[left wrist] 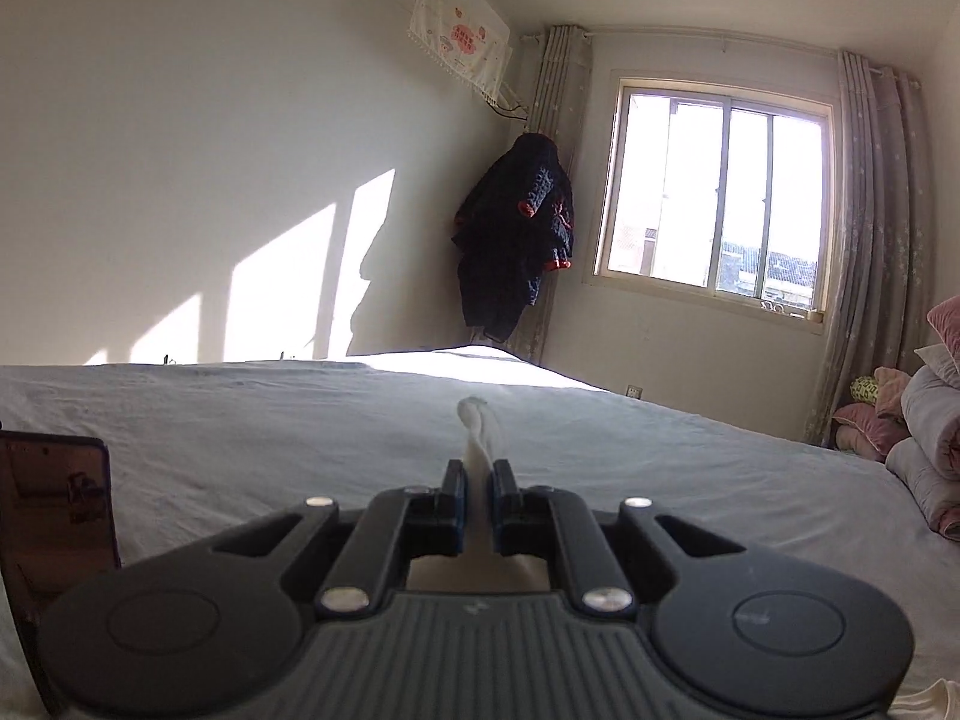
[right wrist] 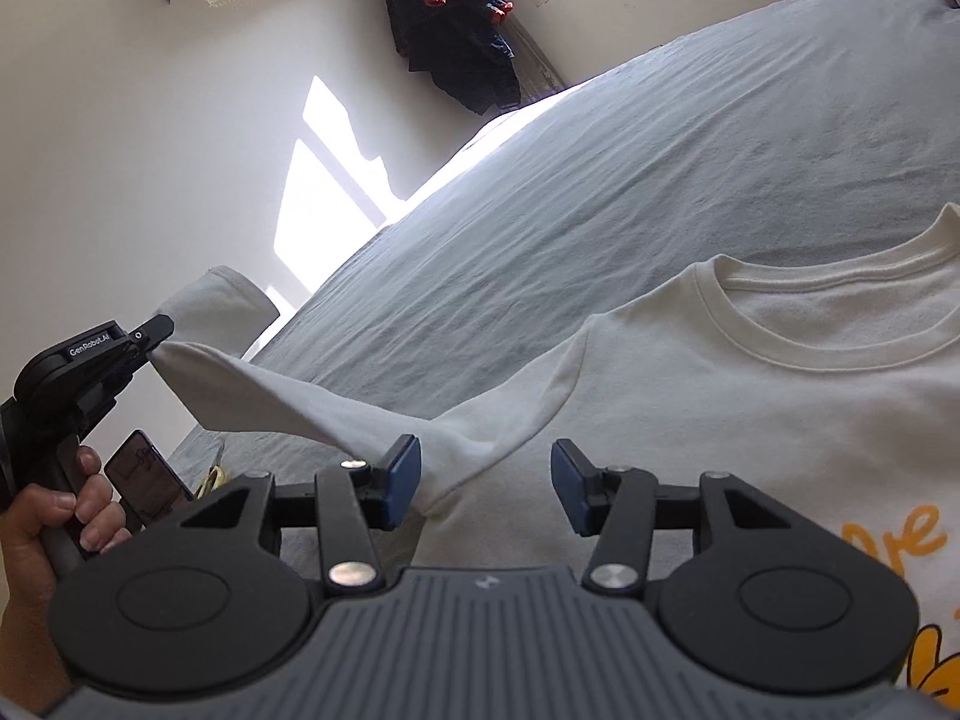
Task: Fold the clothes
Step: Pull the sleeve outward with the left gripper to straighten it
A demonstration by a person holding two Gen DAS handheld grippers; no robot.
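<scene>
The white T-shirt (right wrist: pixel 750 396) lies chest-up on the bed (right wrist: pixel 660 150), its sleeve (right wrist: pixel 270 396) pinched and lifted leftward by the left tongs (right wrist: pixel 157 341), apparently for folding inward, while the right tongs (right wrist: pixel 486 483) hang open, gripping nothing, over the armpit.

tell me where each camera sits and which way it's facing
Left wrist: on the left gripper, near level across the bed toward the window; its fingers pinch the white sleeve.
Right wrist: on the right gripper, tilted down at the T-shirt; its fingers stand apart over the armpit seam; the left gripper and hand show.
Shared: bed, sleeve, dark coat, phone.
</scene>
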